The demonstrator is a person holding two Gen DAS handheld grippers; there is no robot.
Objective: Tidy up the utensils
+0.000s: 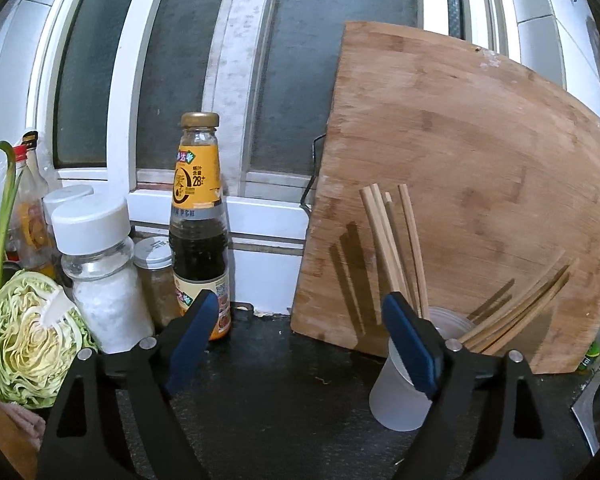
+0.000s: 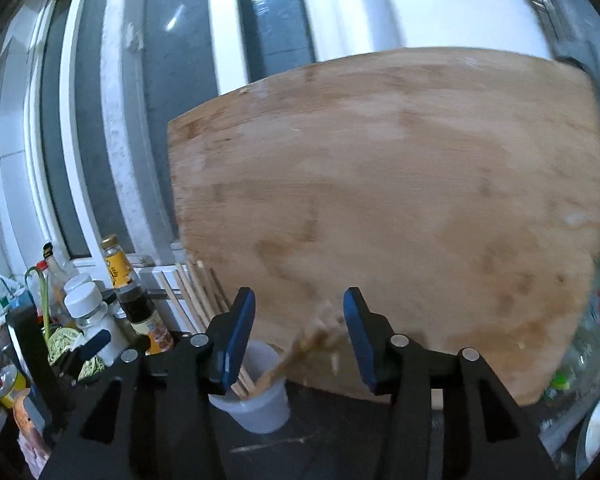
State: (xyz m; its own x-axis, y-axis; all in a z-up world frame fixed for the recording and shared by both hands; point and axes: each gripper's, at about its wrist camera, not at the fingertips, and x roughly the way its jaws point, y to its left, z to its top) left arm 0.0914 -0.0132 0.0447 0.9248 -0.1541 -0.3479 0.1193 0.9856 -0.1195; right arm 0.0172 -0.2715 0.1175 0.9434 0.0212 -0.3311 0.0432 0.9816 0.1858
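Chopsticks stand in a frosted plastic cup on the dark counter, just in front of a wooden cutting board leaning on the window. One bunch is near upright, another leans hard right over the rim, so the long axes splay. Left gripper has its jaws wide apart with nothing between them; the cup sits behind its right finger, off to the right of the gap. Right gripper is also apart and empty, with the cup just ahead and low, a blurred chopstick bunch tipped up into the gap but not pinched. Right hand looks nearer and better lined up. Motion blur hides the chopstick count; the cup base is partly blocked by fingers. Sauce bottle, salt jar and cabbage crowd the left.
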